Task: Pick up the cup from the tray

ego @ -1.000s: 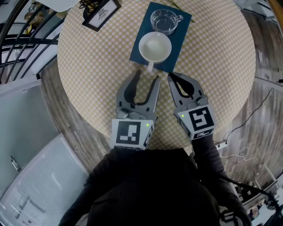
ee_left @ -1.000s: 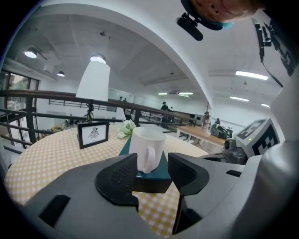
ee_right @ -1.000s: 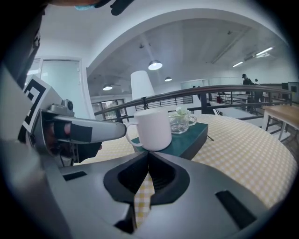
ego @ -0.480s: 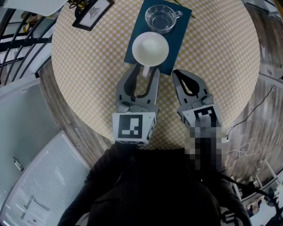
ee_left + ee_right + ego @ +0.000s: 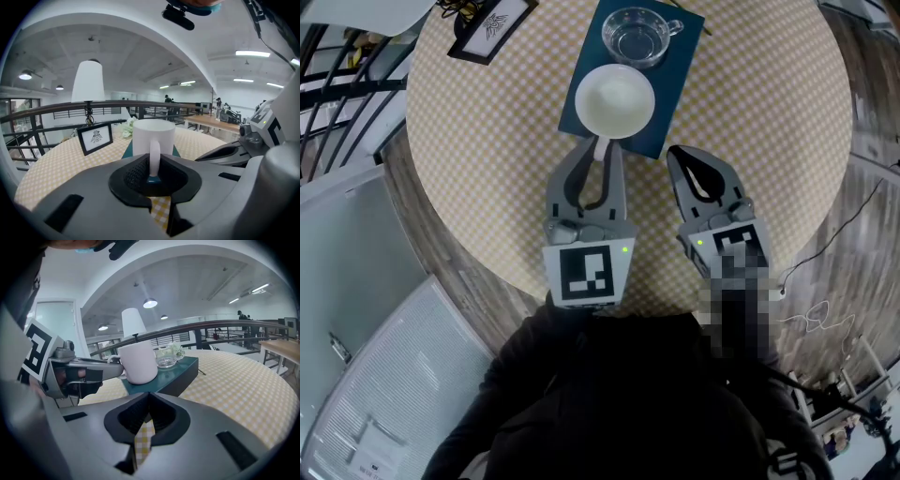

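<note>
A white cup (image 5: 617, 99) stands on the near half of a dark teal tray (image 5: 676, 79), its handle (image 5: 602, 148) pointing toward me. My left gripper (image 5: 602, 152) has just been closing, and its pads now press on that handle from both sides. In the left gripper view the handle (image 5: 154, 159) stands upright between the pads of the left gripper (image 5: 154, 171), with the cup (image 5: 153, 135) behind it. My right gripper (image 5: 674, 154) is shut and empty, just right of the tray's near corner. The right gripper view shows the right gripper (image 5: 149, 404) low in front, the cup (image 5: 138, 363) and the tray (image 5: 180, 370).
A clear glass cup (image 5: 636, 36) sits on the tray's far half. A black-framed card (image 5: 490, 25) stands at the far left of the round checkered table (image 5: 487, 141). A railing and white panels lie beyond the table's left edge.
The left gripper moved forward until its open jaws straddled the cup's handle, then the jaws closed on it. The right gripper stayed shut and shifted slightly toward the tray.
</note>
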`<state>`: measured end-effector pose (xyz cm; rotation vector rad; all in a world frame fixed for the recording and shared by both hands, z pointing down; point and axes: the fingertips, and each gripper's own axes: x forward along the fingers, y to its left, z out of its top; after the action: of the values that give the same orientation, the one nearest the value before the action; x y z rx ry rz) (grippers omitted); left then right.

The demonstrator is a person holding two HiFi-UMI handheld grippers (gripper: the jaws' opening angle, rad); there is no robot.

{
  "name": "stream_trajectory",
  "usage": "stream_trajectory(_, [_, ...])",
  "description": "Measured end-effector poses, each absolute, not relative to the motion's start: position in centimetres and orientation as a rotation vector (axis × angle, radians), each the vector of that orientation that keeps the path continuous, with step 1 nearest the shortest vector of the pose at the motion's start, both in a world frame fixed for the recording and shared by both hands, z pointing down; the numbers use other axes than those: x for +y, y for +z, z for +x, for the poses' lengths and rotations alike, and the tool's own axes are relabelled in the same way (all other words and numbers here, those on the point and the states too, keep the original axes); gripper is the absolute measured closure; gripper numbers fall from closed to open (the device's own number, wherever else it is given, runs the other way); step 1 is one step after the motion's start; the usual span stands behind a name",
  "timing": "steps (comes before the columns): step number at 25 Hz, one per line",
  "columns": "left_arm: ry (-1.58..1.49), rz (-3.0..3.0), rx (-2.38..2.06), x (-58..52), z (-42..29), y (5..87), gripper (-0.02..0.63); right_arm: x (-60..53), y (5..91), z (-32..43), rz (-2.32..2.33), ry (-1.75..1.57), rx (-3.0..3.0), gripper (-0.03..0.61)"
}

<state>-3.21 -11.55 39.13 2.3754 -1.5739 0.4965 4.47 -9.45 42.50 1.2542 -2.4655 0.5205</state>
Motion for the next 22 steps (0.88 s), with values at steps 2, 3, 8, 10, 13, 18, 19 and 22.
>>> stream_trajectory(2, [0.472,2.389,-1.578,-11.6,-3.2,38.8,0.565,-9.3,42.5,4.6,1.256,0.523,-2.462,0.571])
stream_trajectory(3, [0.451,2.398,-1.586,-11.6,-3.3,38.5,0.566,-9.3,42.5,4.7,1.257,0.522,-2.461,0.571])
stream_trajectory(8, [0.395,2.449,-1.608,-12.1,-3.5,37.1,0.568,-9.0,42.5,4.9,1.272,0.545,-2.427,0.571])
stream_trajectory(10, [0.365,2.448,-1.604,-12.2,-3.7,36.9,0.568,-8.9,42.5,4.8,1.263,0.533,-2.443,0.571])
stream_trajectory(13, [0.331,2.448,-1.605,-12.1,-3.8,36.6,0.569,-8.6,42.9,4.9,1.258,0.555,-2.427,0.571])
stream_trajectory(18, [0.270,2.451,-1.609,-12.0,-4.2,35.9,0.569,-8.6,42.8,4.8,1.257,0.558,-2.430,0.571])
stream_trajectory(19, [0.258,2.453,-1.613,-12.1,-4.3,35.6,0.569,-8.6,42.8,4.7,1.257,0.556,-2.432,0.571])
stream_trajectory(22, [0.227,2.470,-1.622,-12.2,-4.5,34.8,0.569,-8.5,42.8,4.7,1.243,0.569,-2.405,0.571])
